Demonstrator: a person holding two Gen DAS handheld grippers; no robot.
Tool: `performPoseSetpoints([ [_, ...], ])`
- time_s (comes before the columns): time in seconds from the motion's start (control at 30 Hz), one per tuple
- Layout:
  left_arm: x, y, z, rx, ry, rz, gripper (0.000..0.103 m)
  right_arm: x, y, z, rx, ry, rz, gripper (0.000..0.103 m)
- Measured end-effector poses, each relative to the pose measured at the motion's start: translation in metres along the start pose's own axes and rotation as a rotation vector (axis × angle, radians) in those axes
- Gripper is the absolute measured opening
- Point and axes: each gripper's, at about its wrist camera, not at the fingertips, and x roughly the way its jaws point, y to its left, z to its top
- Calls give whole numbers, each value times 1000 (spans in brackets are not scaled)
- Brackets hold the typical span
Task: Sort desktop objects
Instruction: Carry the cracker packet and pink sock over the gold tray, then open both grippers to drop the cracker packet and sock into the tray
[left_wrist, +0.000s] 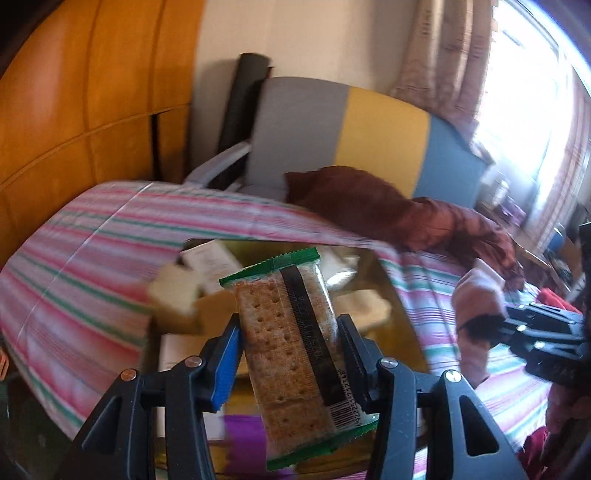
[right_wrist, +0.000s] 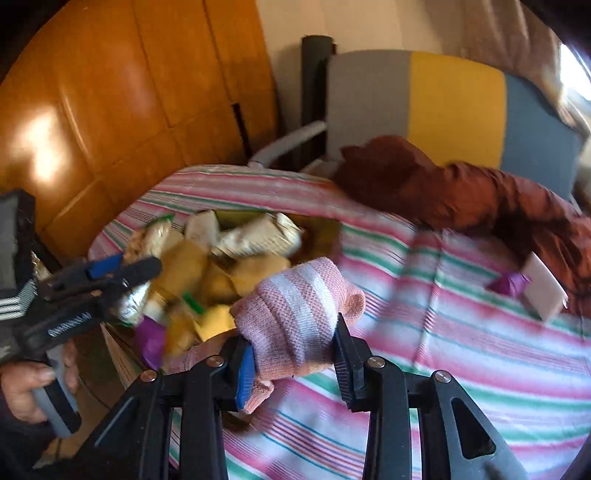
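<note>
My left gripper (left_wrist: 290, 328) is shut on a cracker packet (left_wrist: 291, 343) with green ends and holds it upright above a container of snacks (left_wrist: 207, 266). My right gripper (right_wrist: 295, 347) is shut on a rolled pink and white striped sock (right_wrist: 295, 306), held beside the same container (right_wrist: 207, 266) over the striped cloth. The left gripper shows in the right wrist view (right_wrist: 122, 273) at the left, over the container. The right gripper with the sock shows in the left wrist view (left_wrist: 480, 325) at the right.
A pink, green and white striped cloth (right_wrist: 461, 332) covers the surface. A brown garment (right_wrist: 461, 192) lies at its far side before a grey, yellow and blue chair (right_wrist: 454, 107). A white block and purple wrapper (right_wrist: 532, 288) lie at the right. An orange wooden wardrobe (right_wrist: 110, 110) stands left.
</note>
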Motion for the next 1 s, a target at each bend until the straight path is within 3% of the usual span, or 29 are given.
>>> performPoseSetpoints([
  [0.17, 7, 28, -5, -59, 23, 19, 50, 19, 19, 16, -1, 0, 47, 38],
  [0.27, 17, 30, -5, -83, 59, -27, 51, 36, 18, 22, 55, 12, 66, 45],
  [0.33, 22, 27, -6, -78, 72, -34, 55, 50, 15, 23, 108, 32, 75, 72],
  [0.37, 27, 25, -7, -71, 85, -32, 57, 54, 14, 22, 124, 38, 80, 76],
  [0.77, 18, 49, -17, -134, 68, 6, 58, 51, -4, -11, 147, 85, 26, 76],
  [1.0, 7, 29, -11, -69, 54, -7, 58, 45, -14, -24, 161, 88, 1, 76],
])
